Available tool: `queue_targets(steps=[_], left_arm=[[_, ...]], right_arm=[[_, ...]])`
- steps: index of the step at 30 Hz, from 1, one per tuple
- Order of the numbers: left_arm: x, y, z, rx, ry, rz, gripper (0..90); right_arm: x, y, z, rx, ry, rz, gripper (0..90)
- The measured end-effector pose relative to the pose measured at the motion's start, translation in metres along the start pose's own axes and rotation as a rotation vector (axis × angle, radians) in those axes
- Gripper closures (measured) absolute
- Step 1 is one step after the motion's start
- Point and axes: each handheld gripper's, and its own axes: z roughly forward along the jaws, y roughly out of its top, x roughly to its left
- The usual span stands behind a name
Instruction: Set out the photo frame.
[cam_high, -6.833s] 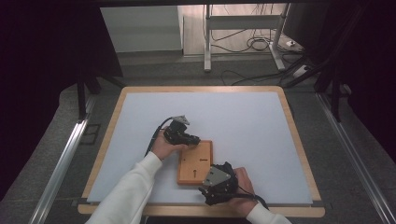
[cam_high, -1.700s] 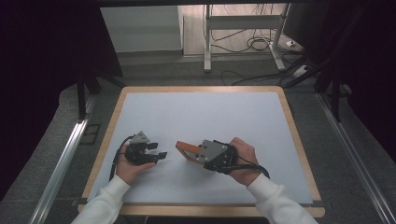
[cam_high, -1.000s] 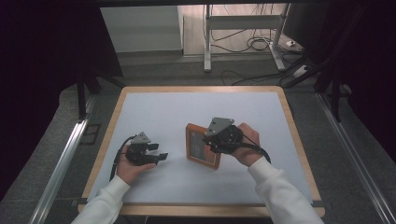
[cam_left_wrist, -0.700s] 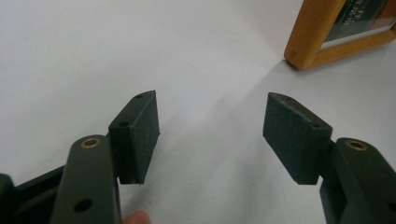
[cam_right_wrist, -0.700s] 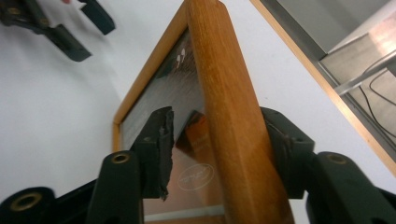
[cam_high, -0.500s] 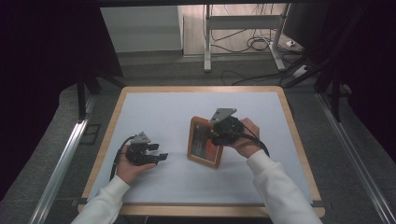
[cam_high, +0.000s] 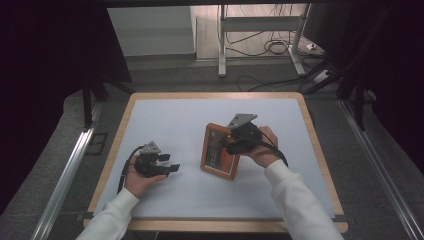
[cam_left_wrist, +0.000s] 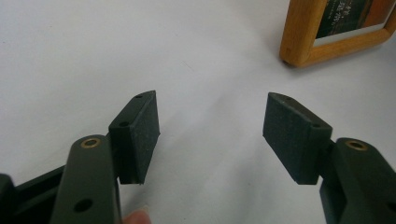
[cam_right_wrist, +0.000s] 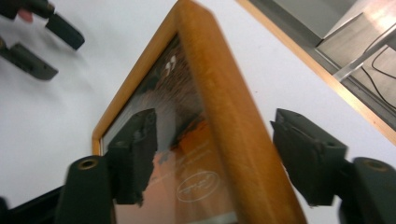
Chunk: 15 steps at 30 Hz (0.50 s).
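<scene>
The wooden picture frame (cam_high: 219, 151) stands on edge near the middle of the white table top (cam_high: 165, 120), tilted, its glazed face turned toward the left and its lower corner on the surface. It looks stiff and fairly light, but the glass front is likely fragile and slick, so the plain wooden border is the safer place to take hold, not the pane. The right gripper (cam_high: 235, 142) is at the frame's right edge; in the right gripper view its jaws stand apart on either side of the upper border (cam_right_wrist: 224, 121), one pad over the glass side and one behind, with gaps visible, so the frame is straddled, not pinched. To the left and a little nearer, the left gripper (cam_high: 167, 169) rests low over the table with its jaws spread wide and empty, the frame's corner (cam_left_wrist: 299, 51) well ahead of them.
</scene>
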Motion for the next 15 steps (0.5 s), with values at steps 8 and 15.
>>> queue_targets(steps=[8,15], left_arm=[[0.000,0.000,0.000,0.000,0.000,-0.001,35.6],[-0.001,0.000,0.002,0.006,0.000,0.002,35.6]], right_arm=[[-0.003,-0.020,-0.017,-0.058,-0.025,0.139,20.8],[0.004,-0.051,-0.030,-0.069,-0.023,0.217,19.4]])
